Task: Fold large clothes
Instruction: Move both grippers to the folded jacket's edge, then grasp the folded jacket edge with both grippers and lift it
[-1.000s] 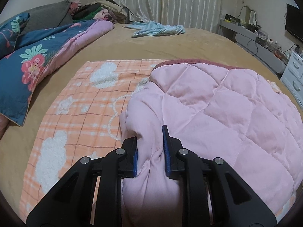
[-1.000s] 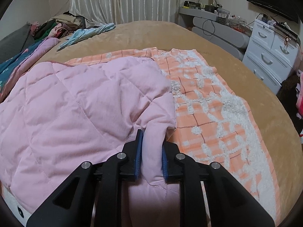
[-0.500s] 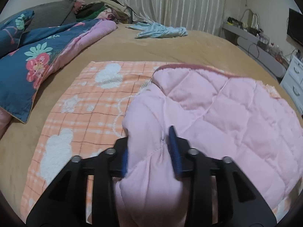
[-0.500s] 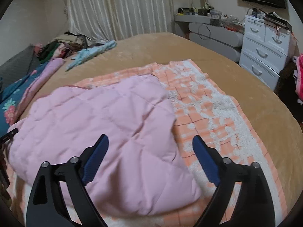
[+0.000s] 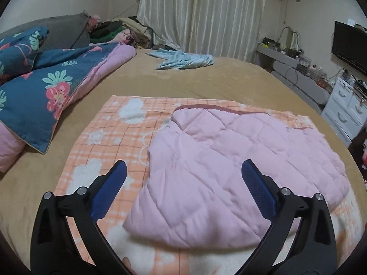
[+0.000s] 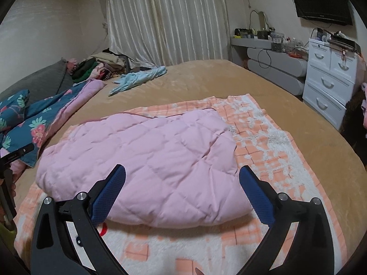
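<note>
A pink quilted garment (image 5: 240,142) lies folded on an orange checked blanket (image 5: 110,137) spread over the tan bed. My left gripper (image 5: 183,162) hovers above the garment's near left part, its jaws opening wide, its blue pads clear of the cloth. In the right wrist view the same garment (image 6: 149,151) rests on the blanket (image 6: 263,142). My right gripper (image 6: 182,167) hangs over the garment's near fold, jaws also opening, with nothing pinched between them. Part of the left tool shows at that view's left edge.
A blue floral duvet (image 5: 45,87) is heaped along the left of the bed (image 5: 206,84). A light blue garment (image 5: 183,59) lies at the far end, with a clothes pile (image 5: 110,29) behind it. White drawers (image 6: 328,75) and a low shelf stand to the right.
Both grippers were shut on the pink garment's near edge; both have let go, opened wide and drawn back and upward. The garment now lies flat and folded.
</note>
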The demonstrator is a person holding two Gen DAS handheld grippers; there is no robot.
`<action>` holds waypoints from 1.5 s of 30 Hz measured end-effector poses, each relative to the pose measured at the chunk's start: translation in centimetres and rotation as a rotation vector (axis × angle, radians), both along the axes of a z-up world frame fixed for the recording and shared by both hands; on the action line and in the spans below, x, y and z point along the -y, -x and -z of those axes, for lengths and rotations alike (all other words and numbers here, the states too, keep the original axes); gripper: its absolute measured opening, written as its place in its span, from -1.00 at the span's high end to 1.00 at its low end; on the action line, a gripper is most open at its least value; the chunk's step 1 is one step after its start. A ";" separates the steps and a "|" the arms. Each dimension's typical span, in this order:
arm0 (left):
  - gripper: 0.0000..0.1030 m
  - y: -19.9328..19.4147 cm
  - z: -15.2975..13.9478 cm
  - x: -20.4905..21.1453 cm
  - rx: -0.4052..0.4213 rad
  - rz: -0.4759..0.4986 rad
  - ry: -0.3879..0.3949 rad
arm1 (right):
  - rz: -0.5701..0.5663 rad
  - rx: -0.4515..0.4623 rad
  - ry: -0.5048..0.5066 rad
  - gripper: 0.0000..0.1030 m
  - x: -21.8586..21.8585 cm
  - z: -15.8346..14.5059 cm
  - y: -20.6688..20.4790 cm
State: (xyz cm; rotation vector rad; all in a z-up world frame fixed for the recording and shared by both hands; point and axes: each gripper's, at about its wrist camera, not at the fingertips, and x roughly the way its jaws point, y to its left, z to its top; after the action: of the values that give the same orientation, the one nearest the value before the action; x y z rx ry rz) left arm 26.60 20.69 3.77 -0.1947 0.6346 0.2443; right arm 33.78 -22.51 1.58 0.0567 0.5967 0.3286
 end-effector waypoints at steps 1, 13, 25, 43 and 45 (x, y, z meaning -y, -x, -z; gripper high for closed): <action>-0.82 0.4 -0.1 0.2 0.001 0.002 0.002 | 0.000 0.007 0.000 -0.91 0.0 -0.2 0.5; -0.82 5.1 1.9 2.2 -0.045 0.006 0.019 | 0.030 -0.010 -0.031 -0.91 1.5 0.8 4.3; -0.82 6.2 5.5 2.7 -0.120 -0.015 0.070 | 0.097 -0.095 -0.018 -0.91 2.0 4.9 4.2; -0.84 -0.1 13.1 -3.4 -0.111 -0.138 0.667 | 0.184 -0.363 -0.269 -0.91 2.0 12.1 -4.5; -0.84 -0.6 13.7 -3.7 -0.102 -0.148 0.699 | 0.188 -0.373 -0.305 -0.92 2.1 12.6 -5.3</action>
State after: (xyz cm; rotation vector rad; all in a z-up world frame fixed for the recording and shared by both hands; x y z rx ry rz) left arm 27.22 24.41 -9.92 -0.9082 0.7910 0.1667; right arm 39.08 -24.58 -10.99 0.4725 0.8993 0.2241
